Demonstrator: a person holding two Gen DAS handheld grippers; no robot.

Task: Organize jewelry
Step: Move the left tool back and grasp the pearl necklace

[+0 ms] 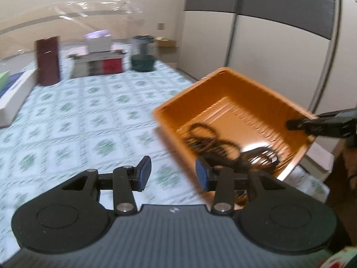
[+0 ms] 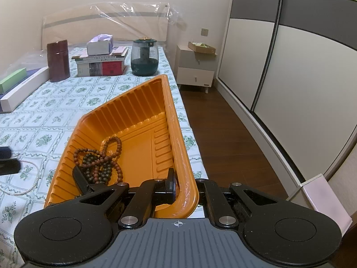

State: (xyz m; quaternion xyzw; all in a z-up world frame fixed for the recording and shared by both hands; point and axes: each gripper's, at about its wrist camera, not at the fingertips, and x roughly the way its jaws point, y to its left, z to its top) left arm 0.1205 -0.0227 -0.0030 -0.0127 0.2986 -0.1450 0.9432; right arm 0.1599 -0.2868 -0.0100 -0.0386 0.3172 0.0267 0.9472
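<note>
An orange ribbed tray (image 2: 138,111) rests tilted on the floral bedsheet (image 2: 44,116); the left wrist view shows the tray (image 1: 225,89) blurred. In it lie several brown and dark beaded bracelets (image 2: 100,158), a dark smear of bracelets (image 1: 212,143) in the left wrist view. My right gripper (image 2: 181,189) is shut on the tray's near right rim, one finger inside and the other hidden behind the rim; it also shows as the right gripper (image 1: 299,125). My left gripper (image 1: 173,167) hangs open over the sheet beside the tray, nothing between its blue pads. A white pearl necklace (image 2: 36,174) lies on the sheet.
At the head of the bed stand a maroon canister (image 2: 57,60), a book stack (image 2: 101,63) with a tissue box, and a green glass jar (image 2: 144,58). A long white box (image 2: 22,84) lies left. Right of the bed edge are wooden floor (image 2: 223,134), nightstand (image 2: 196,69) and wardrobe (image 2: 290,67).
</note>
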